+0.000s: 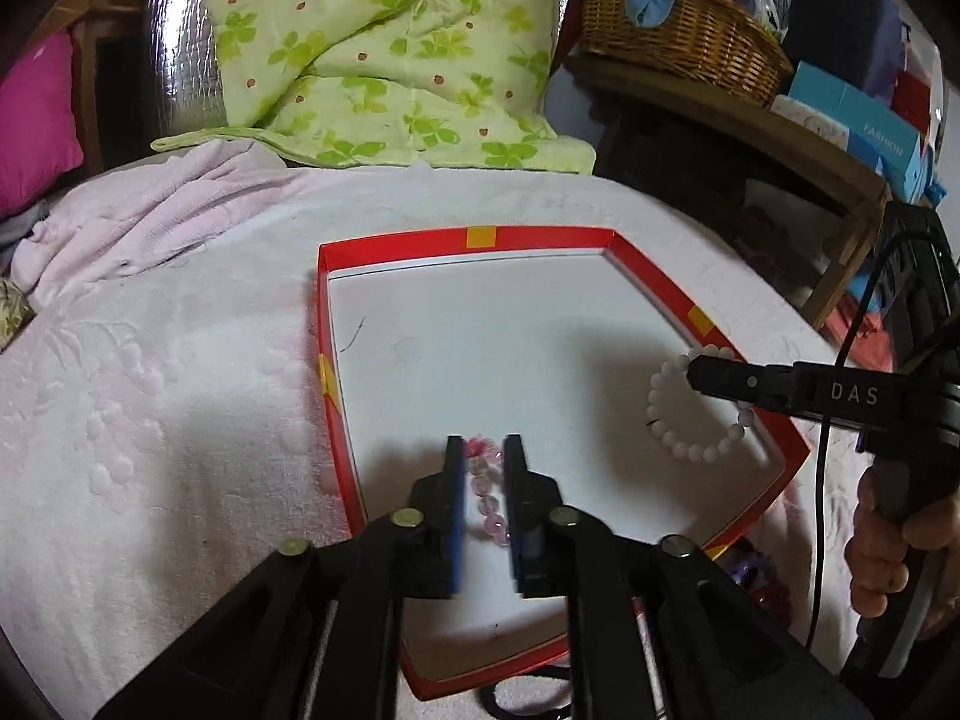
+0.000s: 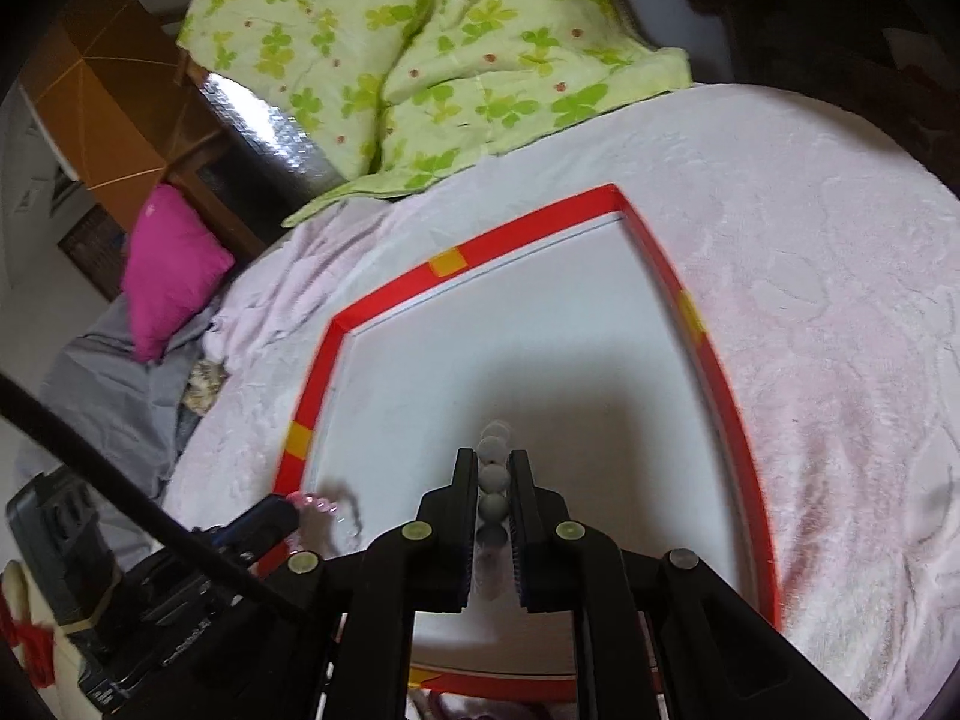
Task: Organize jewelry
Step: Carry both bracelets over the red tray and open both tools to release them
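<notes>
Left gripper [image 1: 485, 445]: fingers drawn close together, clamped on the pink bracelet [image 1: 487, 489], low over the near part of the tray.
Pink bracelet: clear pink and lilac beads, glossy, strung in a line that runs between the two fingers; a darker pink bead sits at the fingertip end. In the right wrist view it shows as a pink blur [image 2: 312, 504] at the tip of the other gripper, near the tray's left wall.
Right gripper [image 2: 493, 455]: jaws narrow, pinching the white bracelet [image 2: 493, 480]; the beads are lined up in the slot between the pads.
White bracelet: a ring of round, matte white beads, all alike. In the left wrist view [image 1: 699, 405] it hangs from the black fingertip as an open loop, over the tray's right side, close to the right wall; whether its lower beads touch the floor cannot be told.
Hand [image 1: 888, 546]: wrapped round the right gripper's handle, at the right edge.
Tray [image 1: 414, 239]: shallow, red walls with yellow patches, plain white floor.
Towel [image 1: 150, 420]: pale pink, embossed, under the tray.
Quilt [image 1: 384, 48]: green clover print, behind the towel.
Basket [image 1: 678, 30]: wicker, on a wooden shelf to the far right.
</notes>
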